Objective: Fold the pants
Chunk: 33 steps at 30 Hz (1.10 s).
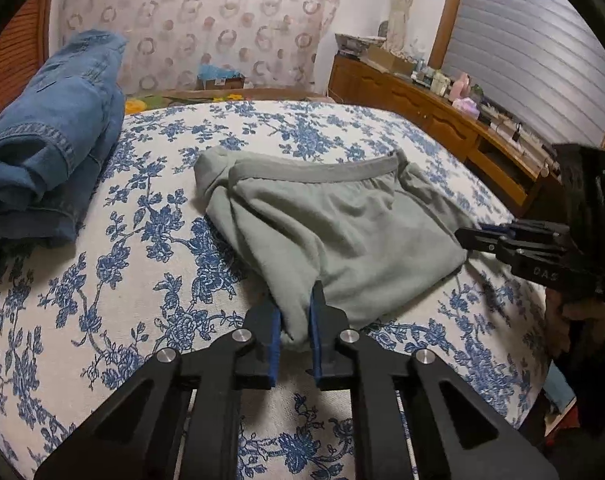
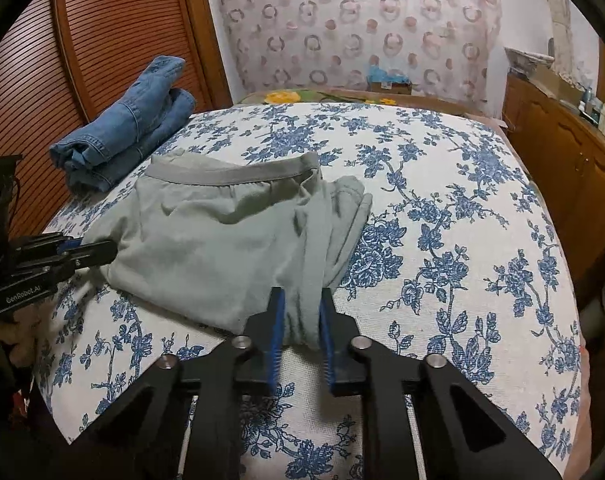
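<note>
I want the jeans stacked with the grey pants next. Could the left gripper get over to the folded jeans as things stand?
Probably not straight away: the left gripper has its jaws closed on a corner of the grey pants. The floral bedcover between it and the folded jeans looks bare, so once it lets go the way seems free.

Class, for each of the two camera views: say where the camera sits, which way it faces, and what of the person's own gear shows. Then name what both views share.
Left wrist: on the left gripper, facing across the bed; clamps the grey pants near-left corner; right gripper at right.
Right wrist: on the right gripper, facing likewise; clamps the pants' near-right corner; left gripper at left.
Shared: pants, folded jeans, bed, patterned curtain.
</note>
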Each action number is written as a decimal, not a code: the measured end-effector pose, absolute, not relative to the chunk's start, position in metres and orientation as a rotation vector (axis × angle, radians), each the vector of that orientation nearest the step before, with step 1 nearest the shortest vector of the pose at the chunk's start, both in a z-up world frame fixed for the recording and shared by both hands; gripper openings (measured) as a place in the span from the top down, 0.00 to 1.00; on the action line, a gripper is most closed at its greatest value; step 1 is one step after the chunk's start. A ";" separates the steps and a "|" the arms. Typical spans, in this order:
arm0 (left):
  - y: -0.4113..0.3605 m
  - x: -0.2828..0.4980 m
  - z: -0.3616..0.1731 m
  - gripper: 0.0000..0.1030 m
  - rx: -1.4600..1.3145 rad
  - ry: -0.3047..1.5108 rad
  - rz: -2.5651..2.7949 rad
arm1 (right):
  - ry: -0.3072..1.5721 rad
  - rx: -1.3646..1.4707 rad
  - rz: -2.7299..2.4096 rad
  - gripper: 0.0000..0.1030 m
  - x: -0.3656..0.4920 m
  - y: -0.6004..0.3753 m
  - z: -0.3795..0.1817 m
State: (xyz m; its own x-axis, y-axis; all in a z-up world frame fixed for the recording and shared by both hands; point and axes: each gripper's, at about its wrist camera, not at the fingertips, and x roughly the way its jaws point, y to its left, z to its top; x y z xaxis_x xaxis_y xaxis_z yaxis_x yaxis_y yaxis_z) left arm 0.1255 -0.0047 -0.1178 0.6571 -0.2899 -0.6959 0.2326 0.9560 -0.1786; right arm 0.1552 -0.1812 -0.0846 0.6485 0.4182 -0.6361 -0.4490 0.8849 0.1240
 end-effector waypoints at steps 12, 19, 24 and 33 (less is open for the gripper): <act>-0.003 0.082 -0.106 0.88 -0.066 0.789 -0.317 | 0.705 -0.003 0.550 0.90 0.108 -0.190 -0.081; -0.002 0.054 -0.111 0.88 -0.063 0.820 -0.339 | 0.719 -0.025 0.569 0.90 0.072 -0.198 -0.079; -0.002 0.048 -0.110 0.88 -0.062 0.829 -0.337 | 0.736 -0.040 0.577 0.90 0.062 -0.197 -0.078; -0.003 0.050 -0.107 0.85 -0.057 0.834 -0.311 | 0.721 -0.039 0.542 0.90 0.064 -0.197 -0.069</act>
